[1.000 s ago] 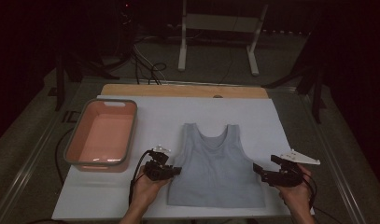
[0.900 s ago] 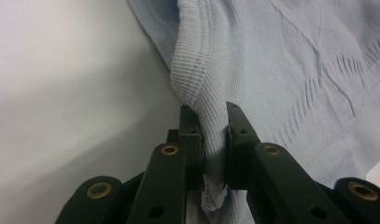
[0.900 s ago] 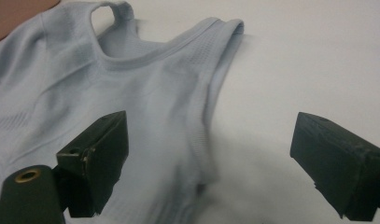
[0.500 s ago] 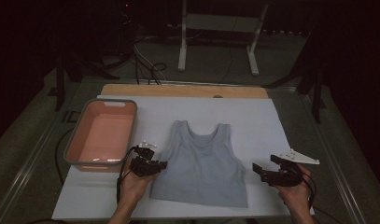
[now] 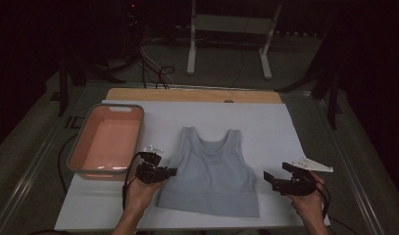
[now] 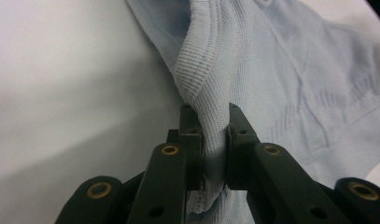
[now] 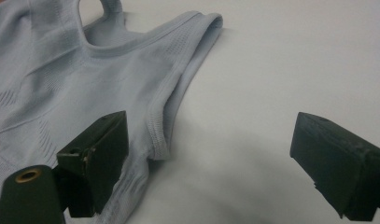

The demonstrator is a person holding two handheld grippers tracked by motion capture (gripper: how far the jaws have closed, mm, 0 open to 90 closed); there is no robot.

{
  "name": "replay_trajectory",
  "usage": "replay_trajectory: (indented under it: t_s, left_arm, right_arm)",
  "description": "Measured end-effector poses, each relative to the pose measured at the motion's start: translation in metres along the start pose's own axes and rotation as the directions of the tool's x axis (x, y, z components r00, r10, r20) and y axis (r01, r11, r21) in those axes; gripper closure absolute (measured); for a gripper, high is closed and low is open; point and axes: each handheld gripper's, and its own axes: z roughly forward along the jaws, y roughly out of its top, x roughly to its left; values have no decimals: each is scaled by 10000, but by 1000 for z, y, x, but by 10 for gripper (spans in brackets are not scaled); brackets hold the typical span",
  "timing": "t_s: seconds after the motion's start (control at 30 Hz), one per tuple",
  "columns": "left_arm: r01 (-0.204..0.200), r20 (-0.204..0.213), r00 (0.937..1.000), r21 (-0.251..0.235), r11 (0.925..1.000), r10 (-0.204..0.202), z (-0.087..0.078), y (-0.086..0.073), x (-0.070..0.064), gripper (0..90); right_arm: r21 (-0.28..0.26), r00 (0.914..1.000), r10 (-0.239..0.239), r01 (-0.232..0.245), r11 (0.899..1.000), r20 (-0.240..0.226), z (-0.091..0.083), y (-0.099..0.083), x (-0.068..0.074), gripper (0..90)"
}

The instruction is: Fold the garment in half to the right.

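One gripper, the left gripper (image 6: pixel 211 140), is clamping the tank top's (image 5: pixel 211 171) side seam and dragging it toward the surface's left edge, while the right gripper (image 7: pixel 211 163) is waiting wide open

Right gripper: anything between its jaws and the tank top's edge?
Nothing visible. The right gripper is open, with bare white table cover between it and the tank top; its near jaw sits beside the armhole hem. The left gripper is already shut on the opposite edge.
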Motion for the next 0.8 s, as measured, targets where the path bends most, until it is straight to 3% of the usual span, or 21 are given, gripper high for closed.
replay_trajectory:
  t_s: [0.8]
  left_arm:
    - [-400, 698, 9966, -410, 9984, 428, -9, 16, -25, 811]
  right_arm:
    - [-29, 10000, -24, 24, 10000, 38, 0, 0, 1, 116]
